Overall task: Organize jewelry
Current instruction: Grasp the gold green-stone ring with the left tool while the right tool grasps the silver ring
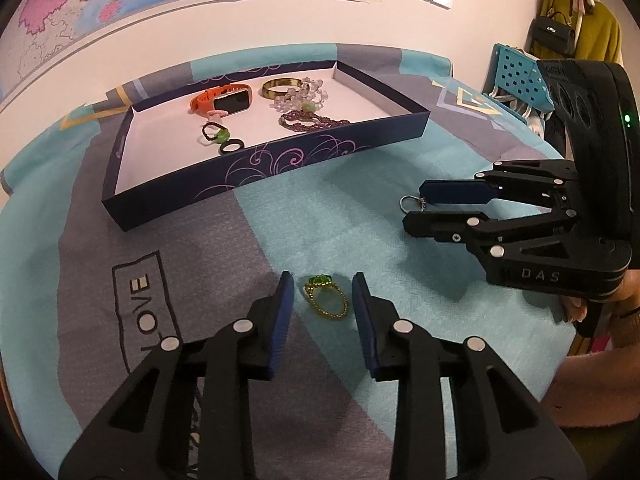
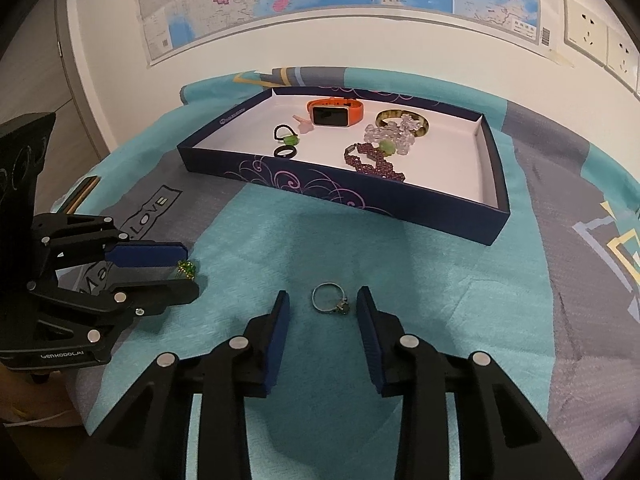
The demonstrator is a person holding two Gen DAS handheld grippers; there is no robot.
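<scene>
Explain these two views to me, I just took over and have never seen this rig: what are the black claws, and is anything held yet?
Each picture comes from a camera mounted on a handheld two-finger gripper, looking along its fingers. The left view shows the left gripper open around a gold beaded ring with a green stone. The right view shows the right gripper open around a silver ring. Both rings lie on the teal blanket; nothing is gripped. Behind sits a navy tray holding an orange smartwatch, bracelets and smaller rings.
</scene>
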